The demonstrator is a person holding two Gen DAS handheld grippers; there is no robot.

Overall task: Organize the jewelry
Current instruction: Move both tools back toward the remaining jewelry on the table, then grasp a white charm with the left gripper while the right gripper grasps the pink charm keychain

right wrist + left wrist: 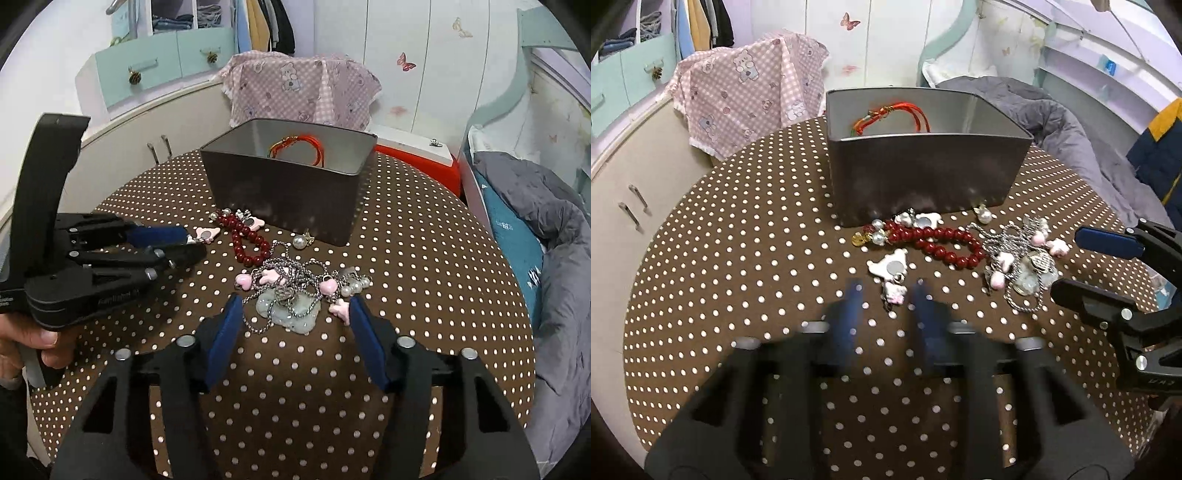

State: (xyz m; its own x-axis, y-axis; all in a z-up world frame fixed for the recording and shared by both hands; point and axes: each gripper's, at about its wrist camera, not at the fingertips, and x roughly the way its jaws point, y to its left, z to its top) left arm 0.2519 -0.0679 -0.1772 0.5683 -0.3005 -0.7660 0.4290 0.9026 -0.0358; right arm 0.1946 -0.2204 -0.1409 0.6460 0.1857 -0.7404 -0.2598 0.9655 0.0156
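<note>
A grey metal box (923,173) (284,192) stands on the dotted table, with a red cord bracelet (897,116) (301,146) inside. In front lie a dark red bead bracelet (945,243) (245,240), white and pink charms (892,266), a pearl earring (301,240) and a tangled silver chain with pink charms (1023,258) (291,291). My left gripper (886,295) is open, its blurred fingers either side of a small pink charm (895,293). My right gripper (293,314) is open wide, its fingers flanking the silver chain pile. Each gripper shows in the other's view (1082,262) (184,240).
The round table (738,258) has a brown cloth with white dots. A pink checked cloth (746,92) drapes over something behind the box. A white cabinet (635,206) stands at left, a bed with a grey quilt (546,229) at right.
</note>
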